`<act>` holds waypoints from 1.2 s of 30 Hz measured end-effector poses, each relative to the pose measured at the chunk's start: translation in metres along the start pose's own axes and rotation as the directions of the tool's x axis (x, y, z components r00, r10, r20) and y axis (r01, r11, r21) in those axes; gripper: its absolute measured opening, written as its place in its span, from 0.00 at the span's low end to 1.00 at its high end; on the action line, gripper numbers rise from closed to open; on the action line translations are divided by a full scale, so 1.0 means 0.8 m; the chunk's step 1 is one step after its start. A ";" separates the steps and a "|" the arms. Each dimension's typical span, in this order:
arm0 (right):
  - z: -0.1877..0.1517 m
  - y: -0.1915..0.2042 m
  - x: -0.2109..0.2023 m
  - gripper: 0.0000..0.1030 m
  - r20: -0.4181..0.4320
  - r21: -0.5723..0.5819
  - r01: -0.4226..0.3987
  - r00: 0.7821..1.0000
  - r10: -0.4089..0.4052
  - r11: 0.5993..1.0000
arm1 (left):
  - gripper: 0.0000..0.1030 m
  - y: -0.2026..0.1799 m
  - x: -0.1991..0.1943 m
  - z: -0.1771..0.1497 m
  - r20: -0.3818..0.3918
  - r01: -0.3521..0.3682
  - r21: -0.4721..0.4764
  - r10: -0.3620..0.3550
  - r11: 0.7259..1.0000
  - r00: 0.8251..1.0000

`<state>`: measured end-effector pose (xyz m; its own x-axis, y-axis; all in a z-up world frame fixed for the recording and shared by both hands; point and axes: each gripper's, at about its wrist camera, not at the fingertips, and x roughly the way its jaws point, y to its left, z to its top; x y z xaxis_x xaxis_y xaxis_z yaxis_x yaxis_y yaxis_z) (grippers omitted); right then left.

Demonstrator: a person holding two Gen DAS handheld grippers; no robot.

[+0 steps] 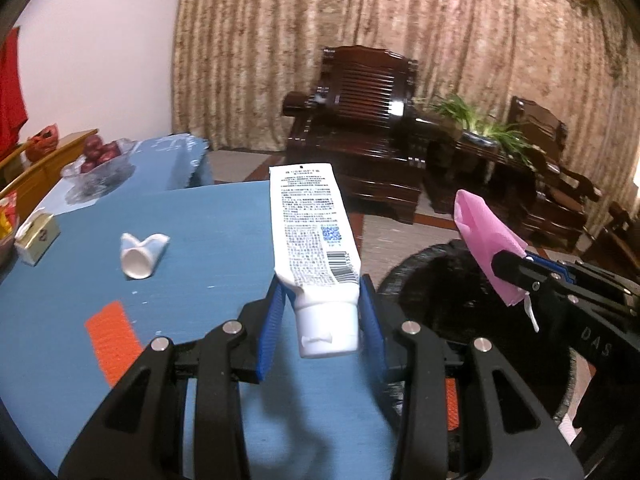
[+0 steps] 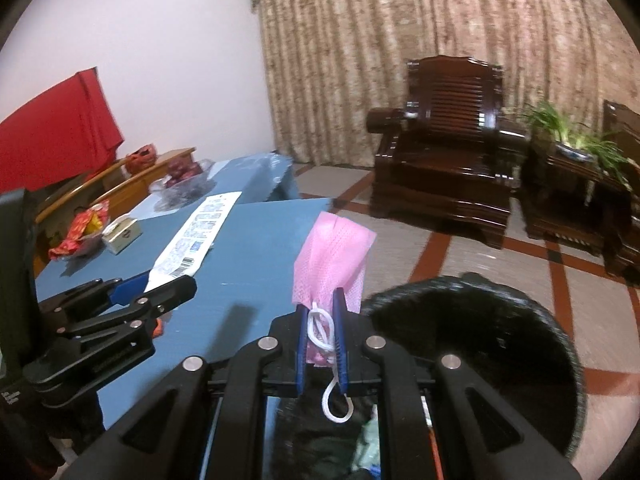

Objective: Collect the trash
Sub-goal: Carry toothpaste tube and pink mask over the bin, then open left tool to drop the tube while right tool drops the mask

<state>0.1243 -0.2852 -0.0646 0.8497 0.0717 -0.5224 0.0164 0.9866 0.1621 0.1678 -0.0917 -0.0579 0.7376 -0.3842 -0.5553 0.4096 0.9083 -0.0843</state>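
Left gripper (image 1: 320,312) pinches white tube (image 1: 310,236) near its cap; right gripper (image 2: 322,334) clamps pink mask (image 2: 332,260).
Black bin (image 2: 520,340) sits beside the table edge, mask at its rim. Best to centre each over the bin mouth before letting go; crumpled paper cup (image 1: 140,254) waits on the table, left of the bin.

Bin (image 2: 480,344) right of table (image 1: 208,240), perhaps touching.

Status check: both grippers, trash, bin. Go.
Left gripper shut on white tube. Right gripper shut on pink mask, at the black bin rim. Crushed paper cup left on blue table. Nothing blocking.
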 end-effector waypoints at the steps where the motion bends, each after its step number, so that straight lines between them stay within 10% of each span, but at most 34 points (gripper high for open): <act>1: -0.004 -0.011 -0.006 0.12 0.001 0.011 0.015 1.000 -0.015 1.000 | 0.35 -0.005 0.001 0.000 -0.001 0.008 0.006 -0.008 1.000 1.000; 32: -0.079 -0.148 -0.037 0.12 -0.104 0.136 0.221 0.973 -0.208 0.966 | 0.35 -0.154 0.085 -0.047 -0.109 0.220 0.143 -0.205 0.965 0.973; 36: -0.083 -0.153 -0.034 0.24 -0.113 0.143 0.235 0.969 -0.220 0.962 | 0.36 -0.153 0.090 -0.050 -0.133 0.240 0.136 -0.222 0.961 0.966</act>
<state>0.0644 -0.3981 -0.1261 0.7600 -0.1306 -0.6366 0.2905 0.9446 0.1530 0.1493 -0.2242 -0.1203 0.5503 -0.5511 -0.6273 0.6439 0.7584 -0.1013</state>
